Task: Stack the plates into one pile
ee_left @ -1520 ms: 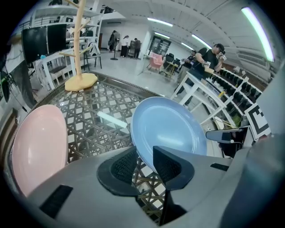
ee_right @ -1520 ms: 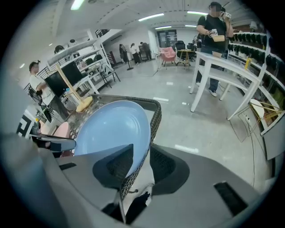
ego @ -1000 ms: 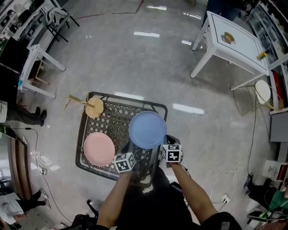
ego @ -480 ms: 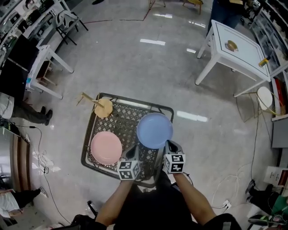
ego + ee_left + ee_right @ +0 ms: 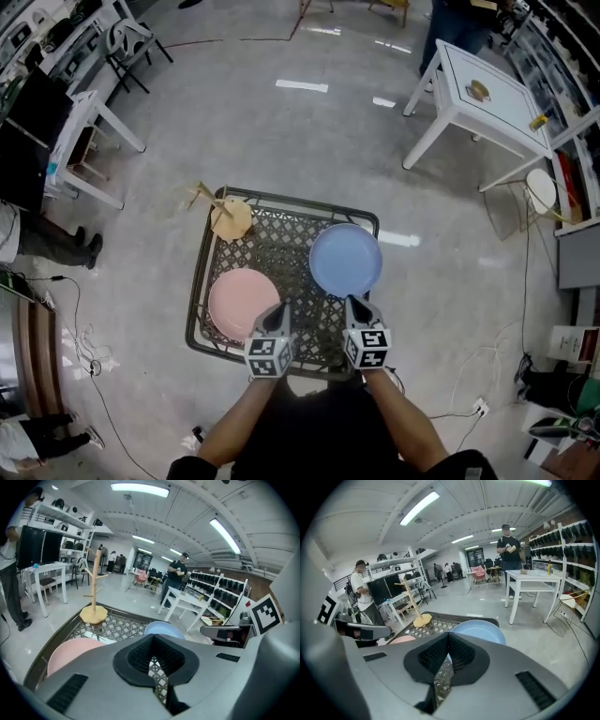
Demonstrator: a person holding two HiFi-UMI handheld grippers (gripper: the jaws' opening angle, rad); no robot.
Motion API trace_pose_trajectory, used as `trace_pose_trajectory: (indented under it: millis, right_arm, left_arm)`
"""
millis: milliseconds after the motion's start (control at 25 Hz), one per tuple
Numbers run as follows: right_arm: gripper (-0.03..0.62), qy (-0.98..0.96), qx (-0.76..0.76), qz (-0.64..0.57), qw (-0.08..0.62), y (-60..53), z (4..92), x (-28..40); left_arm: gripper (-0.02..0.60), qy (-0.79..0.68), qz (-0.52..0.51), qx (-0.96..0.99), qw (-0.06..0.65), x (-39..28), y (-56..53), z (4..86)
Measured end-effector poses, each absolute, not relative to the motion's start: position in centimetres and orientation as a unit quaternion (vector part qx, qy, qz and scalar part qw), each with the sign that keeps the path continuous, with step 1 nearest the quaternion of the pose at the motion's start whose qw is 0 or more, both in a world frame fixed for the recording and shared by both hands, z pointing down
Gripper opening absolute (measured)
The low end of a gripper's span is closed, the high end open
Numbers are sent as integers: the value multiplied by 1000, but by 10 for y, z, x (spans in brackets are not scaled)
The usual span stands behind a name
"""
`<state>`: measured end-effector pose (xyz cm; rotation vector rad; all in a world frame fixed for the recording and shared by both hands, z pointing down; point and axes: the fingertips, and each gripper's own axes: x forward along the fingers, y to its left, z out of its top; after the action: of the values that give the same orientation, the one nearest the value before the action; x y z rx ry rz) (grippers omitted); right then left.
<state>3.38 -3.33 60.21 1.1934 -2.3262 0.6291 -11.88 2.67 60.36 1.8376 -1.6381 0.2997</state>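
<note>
So far nothing is stacked. The pink plate (image 5: 244, 303) lies flat on the near-left part of the black lattice table (image 5: 281, 244). The blue plate (image 5: 345, 260) lies flat by the table's right rim, and bare lattice shows between the two. A small wooden stand (image 5: 230, 217) sits at the table's far-left corner, clear of both plates.

The left gripper (image 5: 278, 315) hangs over the table's near edge, just beside the pink plate, with its jaws pressed together on nothing. The right gripper (image 5: 356, 306) is over the same near edge, just short of the blue plate, and its jaws are also together and empty.

By the look of it, the whole job remains. One plate must be gripped at its rim, lifted, and set onto the other.
</note>
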Motion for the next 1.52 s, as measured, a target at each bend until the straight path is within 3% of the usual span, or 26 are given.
trace_pose_trajectory:
  millis: [600, 1360, 1520]
  right_arm:
    - [9, -844, 420, 235, 237, 55, 633, -119]
    - [11, -779, 421, 317, 340, 92, 749, -145]
    - [19, -768, 410, 339, 357, 95, 770, -147]
  left_arm:
    - [14, -651, 113, 674, 329, -306, 111, 639]
    - [18, -653, 182, 606, 416, -374, 155, 758]
    - [122, -637, 183, 600, 448, -373, 160, 777]
